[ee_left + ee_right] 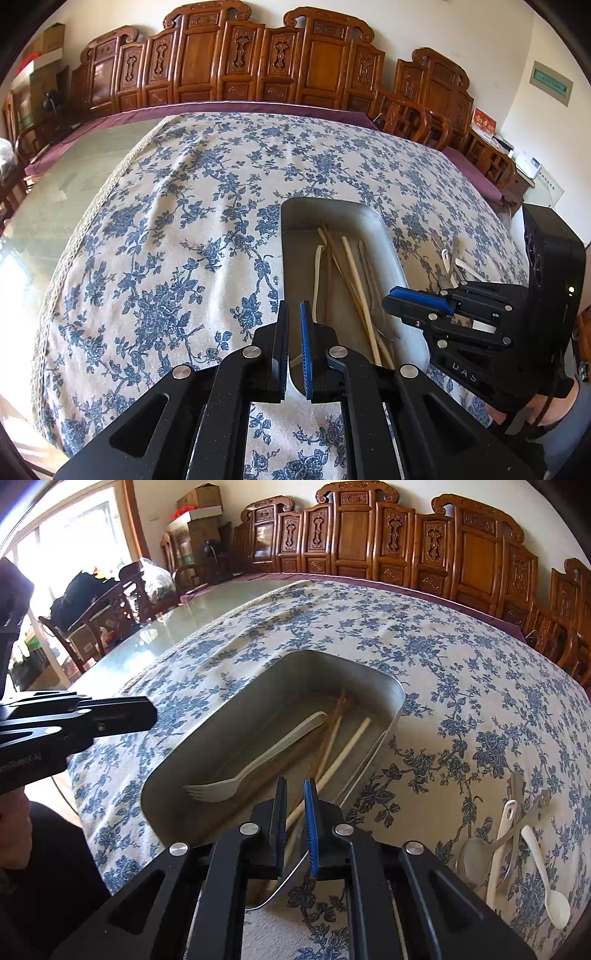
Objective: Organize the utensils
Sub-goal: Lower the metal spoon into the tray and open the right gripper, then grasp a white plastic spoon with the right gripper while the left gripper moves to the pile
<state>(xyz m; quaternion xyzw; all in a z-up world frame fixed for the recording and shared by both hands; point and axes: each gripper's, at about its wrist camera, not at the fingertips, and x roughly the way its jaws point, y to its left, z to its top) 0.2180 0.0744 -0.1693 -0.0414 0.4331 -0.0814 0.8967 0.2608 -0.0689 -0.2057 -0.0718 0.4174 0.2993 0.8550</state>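
Note:
A metal tray [391, 258] [236, 701] lies on the floral tablecloth. It holds a cream fork [255, 764], brown chopsticks [328, 723] and pale chopsticks [356, 273] [347, 746]. My left gripper [294, 325] hovers at the tray's near end with its jaws narrowly apart and nothing between them. My right gripper [295, 797] hovers over the tray's near right rim, jaws narrowly apart, chopsticks showing through the gap below. To the tray's right lie white spoons [543, 871] and metal spoons [476, 853] in a loose pile [452, 262].
The blue floral tablecloth [184, 221] covers most of a glass-topped table [74, 177]. Carved wooden chairs [258, 62] line the far edge. Boxes [199, 513] and chairs stand at the far left by a window.

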